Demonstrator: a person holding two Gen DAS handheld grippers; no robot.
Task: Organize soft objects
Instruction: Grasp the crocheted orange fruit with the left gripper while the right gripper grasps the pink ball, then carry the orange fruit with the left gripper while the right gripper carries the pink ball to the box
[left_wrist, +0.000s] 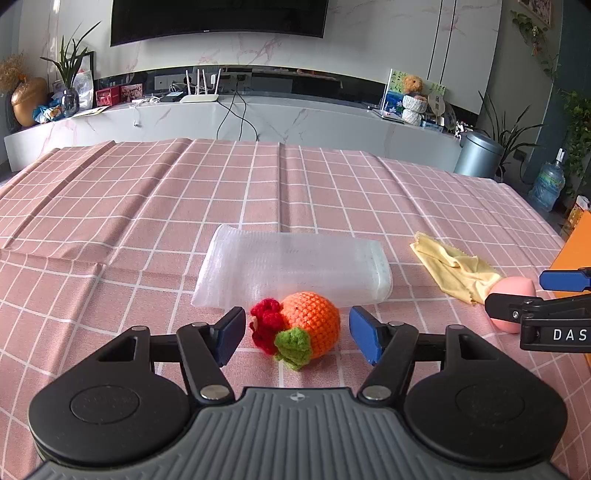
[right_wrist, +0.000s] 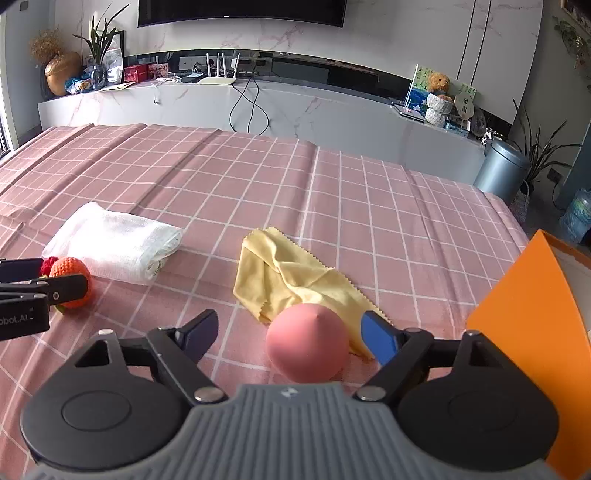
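Note:
An orange crocheted fruit (left_wrist: 308, 326) with a green leaf and a red knitted bit lies on the pink checked cloth, between the fingers of my left gripper (left_wrist: 297, 338). The jaws stand apart and gaps show on both sides of the fruit. A pink egg-shaped sponge (right_wrist: 308, 341) rests between the fingers of my right gripper (right_wrist: 291, 338); the jaws are wide, with a clear gap on the left side. The sponge lies on the edge of a crumpled yellow cloth (right_wrist: 284, 277). The other gripper shows at each view's side.
A folded white mesh cloth (left_wrist: 291, 271) lies just beyond the crocheted fruit. An orange box (right_wrist: 532, 328) stands at the table's right edge. Pink checked tablecloth (right_wrist: 258, 177) stretches back to a white TV console; a bin and water bottle stand on the floor at right.

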